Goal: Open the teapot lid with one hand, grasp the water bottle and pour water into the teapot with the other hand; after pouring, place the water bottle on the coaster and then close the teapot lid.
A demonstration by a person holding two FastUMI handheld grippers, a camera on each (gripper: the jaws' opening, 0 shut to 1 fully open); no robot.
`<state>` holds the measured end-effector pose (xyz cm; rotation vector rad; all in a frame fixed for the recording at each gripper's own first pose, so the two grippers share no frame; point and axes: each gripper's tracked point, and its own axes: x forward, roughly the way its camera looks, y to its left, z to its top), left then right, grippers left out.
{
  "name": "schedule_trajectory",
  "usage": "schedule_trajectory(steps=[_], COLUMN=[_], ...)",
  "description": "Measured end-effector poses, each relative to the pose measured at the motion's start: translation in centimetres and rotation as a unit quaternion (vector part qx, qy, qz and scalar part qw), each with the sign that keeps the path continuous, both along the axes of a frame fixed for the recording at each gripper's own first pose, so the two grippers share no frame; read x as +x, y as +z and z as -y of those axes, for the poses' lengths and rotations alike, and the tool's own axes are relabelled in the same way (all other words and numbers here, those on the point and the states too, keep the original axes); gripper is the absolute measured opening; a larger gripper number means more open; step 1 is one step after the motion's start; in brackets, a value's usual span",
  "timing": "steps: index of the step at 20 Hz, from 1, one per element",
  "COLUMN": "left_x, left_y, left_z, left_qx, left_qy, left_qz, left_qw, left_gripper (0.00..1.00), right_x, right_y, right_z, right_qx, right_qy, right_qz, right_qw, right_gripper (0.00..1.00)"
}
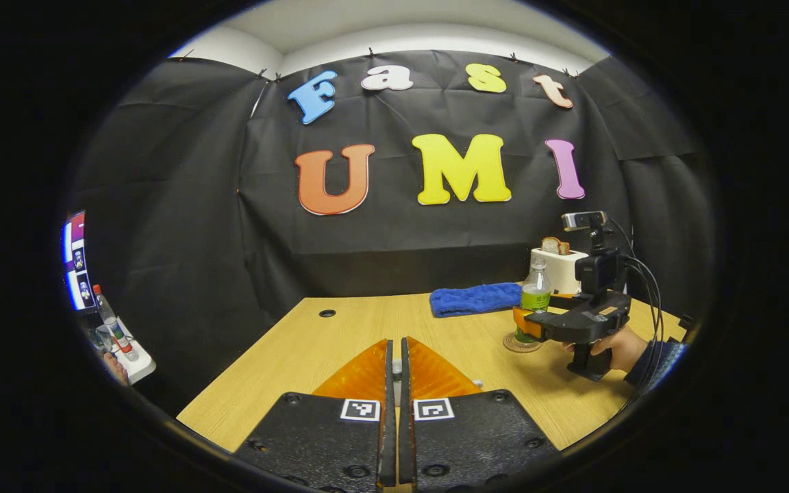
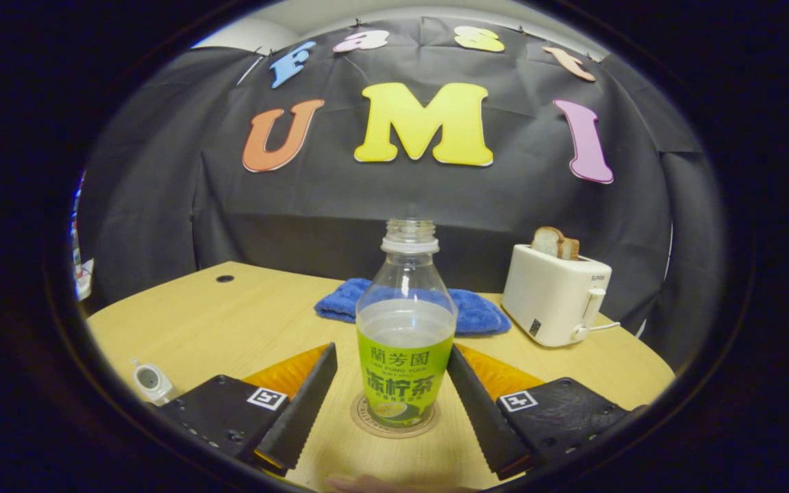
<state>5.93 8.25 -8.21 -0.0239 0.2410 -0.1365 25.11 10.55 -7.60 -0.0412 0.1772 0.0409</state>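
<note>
Wooden table point(image 2: 244, 315) bears the uncapped water bottle point(image 2: 405, 342) upright on its coaster point(image 2: 394, 423), right gripper point(image 2: 392, 383) spread wide around it; toaster point(image 2: 555, 291) at two o'clock. Left gripper point(image 1: 395, 383) nearly closed, empty.

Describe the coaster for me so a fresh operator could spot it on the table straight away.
Start at the wooden table, then find the white toaster and blue towel along its back edge. In front of them stands the water bottle; the coaster is the thin round disc under it, between the open right gripper fingers. It is the one flat round thing there.
</note>
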Motion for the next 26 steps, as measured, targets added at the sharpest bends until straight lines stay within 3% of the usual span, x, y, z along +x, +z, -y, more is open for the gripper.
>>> schedule_trajectory(steps=[8, 9, 14, 15, 20, 25, 26], left_x=[2.2, 2.6, 4.8, 5.4, 7.0, 7.3, 7.4], left_y=[-2.7, -3.4, -7.8, -8.4, -10.6, -10.3, -10.6], left_z=[2.9, 3.3, 4.7, 4.8, 5.7, 6.8, 6.7], left_qx=[0.002, -0.001, -0.034, -0.039, -0.054, -0.047, -0.045], left_qy=[-0.015, -0.017, -0.021, -0.019, -0.017, -0.033, -0.031], left_qz=[-0.004, -0.011, -0.047, -0.049, -0.058, -0.031, -0.034], left_qw=[1.000, 1.000, 0.998, 0.998, 0.997, 0.998, 0.998], left_gripper=[0.05, 0.05, 0.05, 0.05, 0.05, 0.05, 0.05], right_x=[-6.6, -7.6, -12.6, -13.4, -15.2, -15.4, -15.3], right_y=[2.0, 2.1, 0.6, 0.4, 0.1, 0.1, 0.0], right_z=[5.0, 5.7, 8.8, 9.0, 10.3, 12.0, 12.1], right_qx=[0.002, 0.001, -0.005, 0.003, 0.011, 0.017, 0.020], right_qy=[-0.030, -0.034, -0.051, -0.049, -0.050, -0.066, -0.065], right_qz=[0.056, 0.060, 0.058, 0.057, 0.046, 0.038, 0.037], right_qw=[0.998, 0.998, 0.997, 0.997, 0.998, 0.997, 0.997], right_gripper=[0.96, 0.99, 0.92, 0.95, 0.95, 0.92, 0.95])
